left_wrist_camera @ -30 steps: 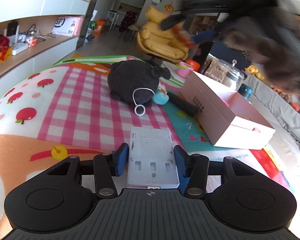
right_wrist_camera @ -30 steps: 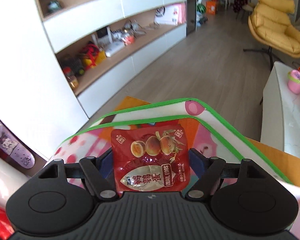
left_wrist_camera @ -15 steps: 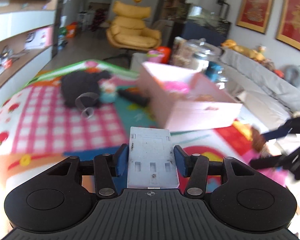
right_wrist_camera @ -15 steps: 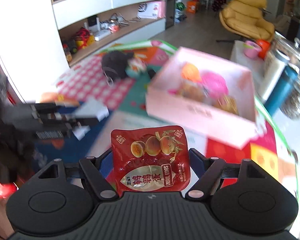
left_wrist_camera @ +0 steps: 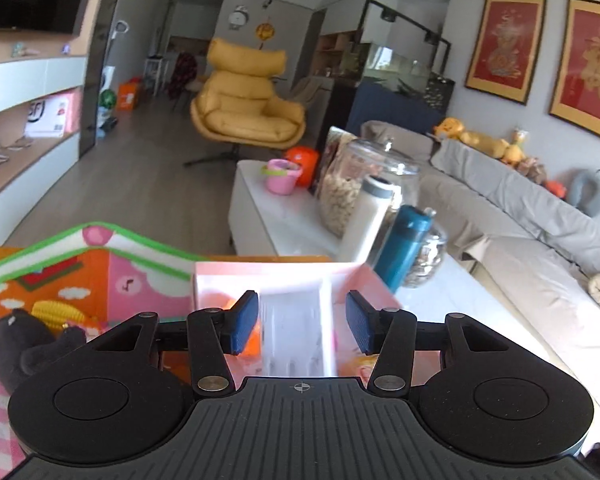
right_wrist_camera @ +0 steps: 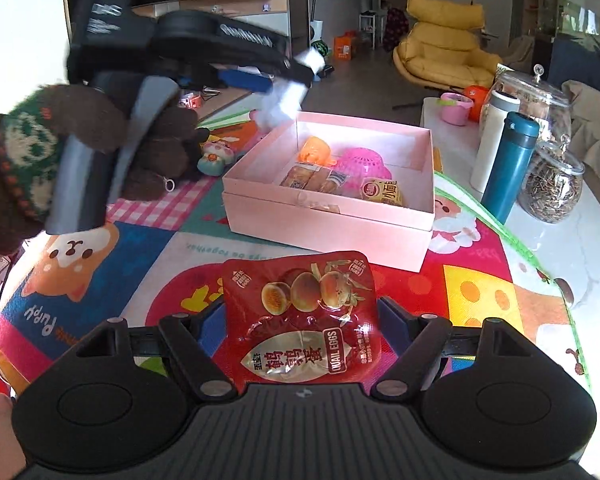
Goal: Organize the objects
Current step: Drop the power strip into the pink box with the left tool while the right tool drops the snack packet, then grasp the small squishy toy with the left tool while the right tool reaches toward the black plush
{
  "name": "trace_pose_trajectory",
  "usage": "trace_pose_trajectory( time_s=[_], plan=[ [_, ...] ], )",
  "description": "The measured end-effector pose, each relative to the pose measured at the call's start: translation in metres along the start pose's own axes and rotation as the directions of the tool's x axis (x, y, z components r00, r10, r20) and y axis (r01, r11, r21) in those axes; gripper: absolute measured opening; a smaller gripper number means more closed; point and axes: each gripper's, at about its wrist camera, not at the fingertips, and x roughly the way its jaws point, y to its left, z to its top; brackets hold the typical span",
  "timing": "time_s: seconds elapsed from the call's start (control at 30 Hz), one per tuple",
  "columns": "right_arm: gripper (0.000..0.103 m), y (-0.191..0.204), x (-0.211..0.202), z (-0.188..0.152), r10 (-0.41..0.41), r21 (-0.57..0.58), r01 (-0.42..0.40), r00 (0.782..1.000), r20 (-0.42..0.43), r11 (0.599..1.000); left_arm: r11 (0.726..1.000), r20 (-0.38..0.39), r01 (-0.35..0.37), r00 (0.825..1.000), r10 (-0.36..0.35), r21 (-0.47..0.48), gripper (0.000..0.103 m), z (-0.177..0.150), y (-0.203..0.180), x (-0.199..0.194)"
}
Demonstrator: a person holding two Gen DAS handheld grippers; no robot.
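Note:
My left gripper (left_wrist_camera: pixel 302 314) hovers just over the near wall of the open pink box (left_wrist_camera: pixel 276 270). It is shut on a pale grey plastic plate (left_wrist_camera: pixel 296 332), which looks blurred and skewed between the blue pads. In the right wrist view that gripper (right_wrist_camera: pixel 288 76) is above the box's far left corner, held by a hand in a brown knit glove (right_wrist_camera: pixel 20 160). My right gripper (right_wrist_camera: pixel 300 308) is shut on a red quail-egg packet (right_wrist_camera: pixel 300 324), above the play mat in front of the pink box (right_wrist_camera: pixel 328 236). Toys and snack packs lie in the box.
A black plush (left_wrist_camera: pixel 20 344) and a small figurine (right_wrist_camera: pixel 216 158) lie on the mat left of the box. Right of it, on a white table (right_wrist_camera: pixel 560 240), stand a teal bottle (right_wrist_camera: pixel 508 168), a white flask (right_wrist_camera: pixel 496 140) and glass jars (right_wrist_camera: pixel 552 184). A grey sofa (left_wrist_camera: pixel 520 220) lies beyond.
The left gripper swung from over the checked mat up to the pink box, and its plate now sits skewed. The right gripper swept from the mat's edge to face the box, packet still gripped.

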Motion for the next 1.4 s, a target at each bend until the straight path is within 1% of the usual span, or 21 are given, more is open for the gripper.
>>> trace_pose_trajectory(
  time_s=[0.1, 0.17, 0.23, 0.33, 0.4, 0.47, 0.57, 0.63, 0.67, 0.77, 0.87, 0.93, 1.03, 1.13, 1.2, 1.23, 1.27, 1.3, 1.33, 1.37, 1.4],
  plan=[
    [0.078, -0.005, -0.003, 0.003, -0.006, 0.001, 0.006, 1.000, 0.019, 1.000, 0.997, 0.019, 0.023, 1.000, -0.022, -0.069, 0.053, -0.007, 0.019, -0.011],
    [0.078, -0.010, -0.001, 0.009, -0.012, 0.006, 0.012, 1.000, 0.028, 1.000, 0.995, 0.035, 0.029, 0.999, -0.026, -0.097, 0.053, -0.015, 0.033, -0.030],
    [0.078, -0.015, 0.002, 0.020, -0.022, 0.007, 0.022, 0.999, 0.044, 1.000, 0.996, 0.048, 0.011, 0.999, -0.007, -0.087, 0.053, -0.027, 0.044, -0.051],
    [0.078, -0.025, 0.014, 0.048, -0.014, 0.022, 0.012, 0.998, 0.059, 1.000, 0.998, 0.047, -0.017, 0.999, 0.019, -0.055, 0.053, -0.049, 0.058, -0.077],
    [0.078, -0.031, 0.028, 0.073, -0.026, 0.020, 0.025, 0.997, 0.073, 0.999, 0.999, 0.032, -0.029, 0.999, 0.031, -0.044, 0.053, -0.064, 0.067, -0.090],
    [0.078, -0.033, 0.044, 0.099, -0.072, 0.008, 0.071, 0.993, 0.095, 0.997, 0.998, 0.008, -0.050, 0.999, 0.051, -0.039, 0.053, -0.076, 0.074, -0.096],
    [0.079, -0.039, 0.074, 0.133, -0.119, 0.015, 0.118, 0.986, 0.113, 0.993, 0.997, -0.048, -0.066, 0.997, 0.064, -0.029, 0.053, -0.089, 0.082, -0.096],
    [0.088, -0.043, 0.092, 0.148, -0.149, 0.048, 0.144, 0.984, 0.102, 0.988, 0.996, -0.090, -0.078, 0.993, 0.075, -0.037, 0.053, -0.095, 0.087, -0.093],
    [0.088, -0.045, 0.098, 0.151, -0.145, 0.068, 0.139, 0.985, 0.091, 0.988, 0.995, -0.104, -0.082, 0.992, 0.076, -0.053, 0.053, -0.096, 0.091, -0.091],
    [0.088, -0.042, 0.103, 0.139, -0.108, 0.119, 0.098, 0.991, 0.075, 0.988, 0.991, -0.109, -0.095, 0.990, 0.084, -0.093, 0.053, -0.097, 0.100, -0.089],
    [0.088, -0.026, 0.095, 0.110, -0.129, 0.066, 0.124, 0.988, 0.087, 0.990, 0.989, -0.088, -0.115, 0.990, 0.107, -0.093, 0.053, -0.093, 0.103, -0.087],
    [0.088, -0.020, 0.088, 0.092, -0.136, 0.043, 0.133, 0.987, 0.091, 0.990, 0.989, -0.056, -0.130, 0.990, 0.126, -0.073, 0.053, -0.085, 0.101, -0.084],
    [0.088, -0.021, 0.077, 0.065, -0.128, 0.073, 0.121, 0.988, 0.092, 0.990, 0.987, 0.012, -0.151, 0.988, 0.152, -0.052, 0.053, -0.071, 0.097, -0.080],
    [0.090, -0.018, 0.071, 0.040, -0.153, 0.085, 0.144, 0.981, 0.118, 0.986, 0.993, 0.038, -0.114, 0.993, 0.115, -0.019, 0.053, -0.057, 0.090, -0.070],
    [0.091, -0.020, 0.071, 0.027, -0.132, 0.118, 0.118, 0.984, 0.123, 0.986, 0.996, 0.021, -0.086, 0.996, 0.086, 0.006, 0.053, -0.051, 0.085, -0.054],
    [0.091, -0.020, 0.073, 0.021, -0.115, 0.139, 0.098, 0.986, 0.122, 0.985, 0.996, 0.009, -0.092, 0.996, 0.092, 0.008, 0.055, -0.049, 0.085, -0.045],
    [0.091, -0.021, 0.075, 0.016, -0.099, 0.159, 0.079, 0.988, 0.121, 0.984, 0.992, -0.002, -0.122, 0.993, 0.122, 0.012, 0.055, -0.048, 0.087, -0.035],
    [0.091, -0.020, 0.077, 0.011, -0.093, 0.170, 0.071, 0.988, 0.121, 0.983, 0.985, -0.006, -0.169, 0.986, 0.169, 0.022, 0.055, -0.047, 0.089, -0.027],
    [0.091, -0.018, 0.081, 0.006, -0.100, 0.171, 0.078, 0.988, 0.120, 0.982, 0.974, -0.003, -0.223, 0.975, 0.223, 0.035, 0.054, -0.047, 0.092, -0.022],
    [0.091, -0.014, 0.084, 0.000, -0.119, 0.164, 0.098, 0.986, 0.120, 0.982, 0.962, 0.000, -0.270, 0.963, 0.270, 0.043, 0.050, -0.047, 0.097, -0.018],
    [0.091, -0.010, 0.088, -0.004, -0.135, 0.152, 0.116, 0.984, 0.119, 0.982, 0.953, 0.005, -0.299, 0.954, 0.299, 0.045, 0.046, -0.046, 0.102, -0.017]
  ],
)
